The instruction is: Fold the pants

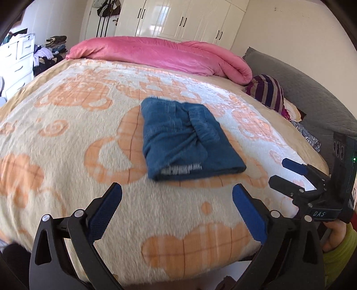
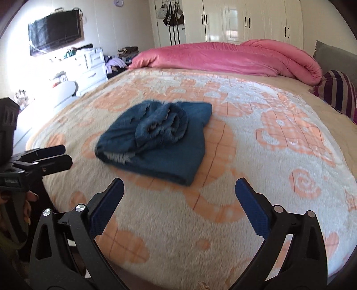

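Left wrist view, going left to right: white dresser [image 1: 16, 64] in the upper left with a heap of clothes [image 1: 50, 51] beside it. Then the bed, covered by a fuzzy cream blanket [image 1: 67, 133] with orange swirl and grid shapes. The pants [image 1: 187, 138] sit right about mid-frame on it, blue denim folded into a chunky rectangle, with the gathered waistband on top and a pale label at the near edge. A puffy pink duvet [image 1: 156, 53] is rolled along the far side, glossy white wardrobe [image 1: 189, 20] behind it. Striped purple pillow [image 1: 267, 93] and a gray quilted headboard [image 1: 301, 89] at the right. The left gripper [image 1: 177, 203] fills the bottom of the frame, black arms with ribbed blue pads spread wide, nothing between them, short of the pants. The right gripper [image 1: 279, 171] pokes in at the right edge, fingers parted and holding nothing.

Right wrist view: dark TV [image 2: 54, 29] on the wall upper left, left gripper [image 2: 62, 156] at the left edge, pants just left of center, right gripper [image 2: 179, 196] at the bottom, spread wide, clear of the denim.
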`<move>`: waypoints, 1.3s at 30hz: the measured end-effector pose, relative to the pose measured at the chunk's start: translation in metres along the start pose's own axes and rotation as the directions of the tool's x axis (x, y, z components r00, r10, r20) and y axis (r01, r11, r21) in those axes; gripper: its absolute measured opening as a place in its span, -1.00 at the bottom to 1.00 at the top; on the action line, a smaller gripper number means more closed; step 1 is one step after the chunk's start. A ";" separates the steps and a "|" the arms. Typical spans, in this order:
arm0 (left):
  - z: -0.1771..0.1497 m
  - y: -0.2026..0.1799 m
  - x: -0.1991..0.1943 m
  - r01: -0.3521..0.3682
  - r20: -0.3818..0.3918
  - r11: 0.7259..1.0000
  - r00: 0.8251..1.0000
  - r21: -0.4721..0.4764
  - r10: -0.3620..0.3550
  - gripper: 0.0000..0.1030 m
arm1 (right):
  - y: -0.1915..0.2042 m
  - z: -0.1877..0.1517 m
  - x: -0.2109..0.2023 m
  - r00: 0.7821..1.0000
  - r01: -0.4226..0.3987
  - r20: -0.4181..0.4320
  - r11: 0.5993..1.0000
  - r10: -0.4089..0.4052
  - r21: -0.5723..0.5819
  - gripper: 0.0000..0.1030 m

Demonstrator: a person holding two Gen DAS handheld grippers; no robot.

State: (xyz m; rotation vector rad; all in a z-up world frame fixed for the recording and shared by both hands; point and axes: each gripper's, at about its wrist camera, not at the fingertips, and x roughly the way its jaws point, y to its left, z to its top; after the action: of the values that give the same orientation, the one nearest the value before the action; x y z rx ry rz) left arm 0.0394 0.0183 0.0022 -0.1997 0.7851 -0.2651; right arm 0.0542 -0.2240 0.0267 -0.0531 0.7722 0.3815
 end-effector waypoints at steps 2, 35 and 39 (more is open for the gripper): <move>-0.006 -0.002 0.003 -0.001 -0.018 1.000 1.000 0.000 0.001 0.92 | 0.003 -0.007 0.003 1.000 0.003 -0.016 1.000 -0.003 0.009 0.83; -0.017 0.000 0.011 -0.065 -0.034 0.998 0.997 -0.018 0.064 0.92 | -0.002 -0.026 0.016 0.998 0.023 -0.065 0.998 -0.020 0.050 0.83; -0.017 0.000 0.011 -0.064 -0.032 0.998 0.997 -0.022 0.063 0.92 | -0.001 -0.026 0.017 0.998 0.026 -0.067 0.998 -0.022 0.054 0.83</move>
State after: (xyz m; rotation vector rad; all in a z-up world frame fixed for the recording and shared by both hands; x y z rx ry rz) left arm 0.0346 0.0141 -0.0166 -0.1918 0.8242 -0.1997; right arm 0.0480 -0.2248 -0.0040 -0.0235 0.8462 0.3372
